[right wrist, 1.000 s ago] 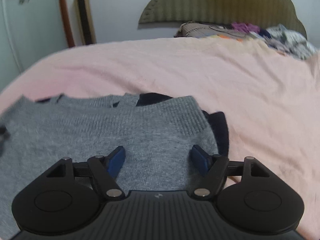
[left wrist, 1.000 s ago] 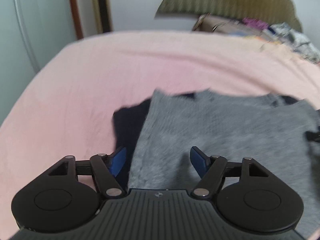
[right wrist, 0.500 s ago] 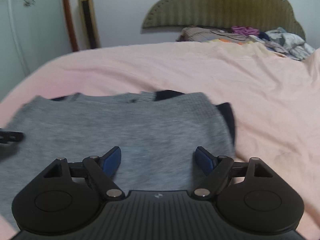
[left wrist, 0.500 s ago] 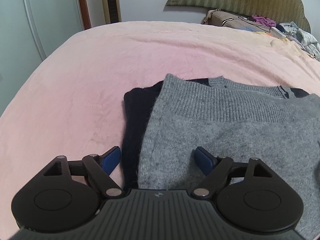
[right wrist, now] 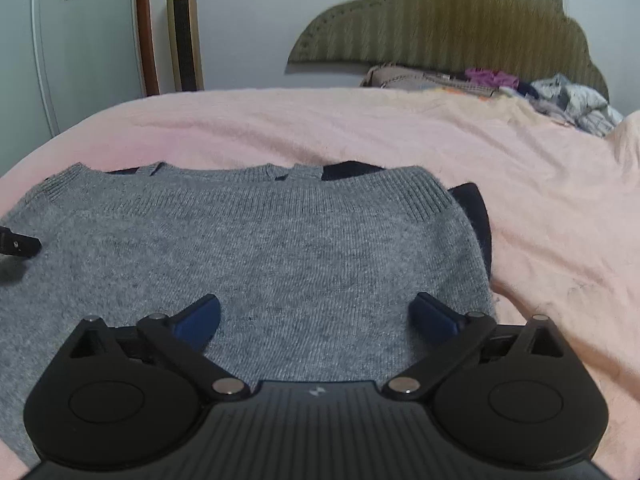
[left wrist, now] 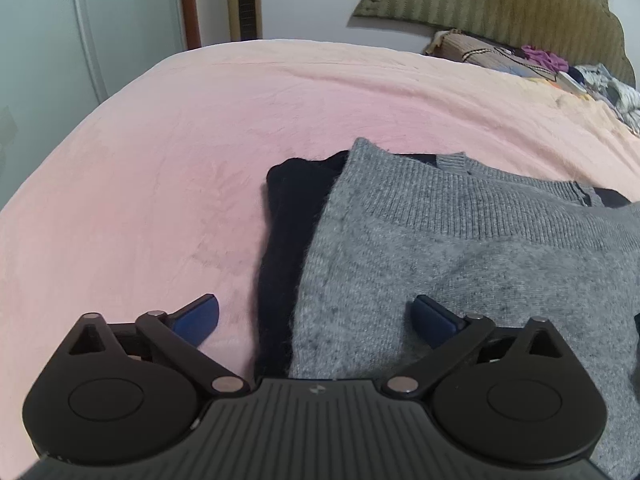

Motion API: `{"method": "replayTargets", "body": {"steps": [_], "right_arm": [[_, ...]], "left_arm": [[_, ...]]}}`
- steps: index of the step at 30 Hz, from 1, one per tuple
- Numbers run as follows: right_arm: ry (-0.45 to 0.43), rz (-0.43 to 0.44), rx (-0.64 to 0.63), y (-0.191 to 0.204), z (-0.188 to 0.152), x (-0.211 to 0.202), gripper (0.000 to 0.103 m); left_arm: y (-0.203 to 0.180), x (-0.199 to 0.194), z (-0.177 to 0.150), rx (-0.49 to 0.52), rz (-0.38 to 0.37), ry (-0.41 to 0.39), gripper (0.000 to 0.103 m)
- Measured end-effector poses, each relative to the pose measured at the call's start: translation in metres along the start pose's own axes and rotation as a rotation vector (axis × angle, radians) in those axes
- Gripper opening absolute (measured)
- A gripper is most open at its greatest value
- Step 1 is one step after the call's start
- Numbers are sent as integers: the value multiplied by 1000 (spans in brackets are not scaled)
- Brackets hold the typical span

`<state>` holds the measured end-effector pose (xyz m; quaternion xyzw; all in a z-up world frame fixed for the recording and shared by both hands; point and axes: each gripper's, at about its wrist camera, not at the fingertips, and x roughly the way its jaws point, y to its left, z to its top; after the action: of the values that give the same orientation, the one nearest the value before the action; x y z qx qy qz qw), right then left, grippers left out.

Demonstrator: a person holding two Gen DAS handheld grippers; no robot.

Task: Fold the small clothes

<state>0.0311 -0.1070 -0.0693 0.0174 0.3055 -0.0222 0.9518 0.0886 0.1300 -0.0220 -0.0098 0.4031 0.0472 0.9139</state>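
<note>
Both grippers, left gripper [left wrist: 316,320] and right gripper [right wrist: 316,318], are opening, nothing pinched, above the grey sweater's [right wrist: 260,248] opposite side edges.

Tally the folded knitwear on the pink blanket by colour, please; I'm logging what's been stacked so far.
Grey sweater: 1, on top
Dark navy garment: 1, underneath, edges showing
Total: 2
The pile of clothes by the headboard is too jumbled to count.

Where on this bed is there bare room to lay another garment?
The pink blanket lies bare left of the grey knitted sweater and its dark navy garment, and beyond them toward the olive headboard. The jumbled clothes pile crowds the headboard's right end.
</note>
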Motion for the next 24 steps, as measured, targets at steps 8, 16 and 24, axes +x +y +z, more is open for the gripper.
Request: {"method": "replayTargets", "body": {"steps": [8, 16, 24], "right_arm": [[-16, 6, 17, -1, -3, -1, 103], [-22, 6, 22, -1, -4, -1, 103], [-23, 4, 21, -1, -4, -1, 103]], "left_arm": [[1, 0, -5, -13, 4, -26, 103], [1, -1, -11, -15, 5, -54, 103], [1, -1, -15, -17, 3, -80, 103]]}}
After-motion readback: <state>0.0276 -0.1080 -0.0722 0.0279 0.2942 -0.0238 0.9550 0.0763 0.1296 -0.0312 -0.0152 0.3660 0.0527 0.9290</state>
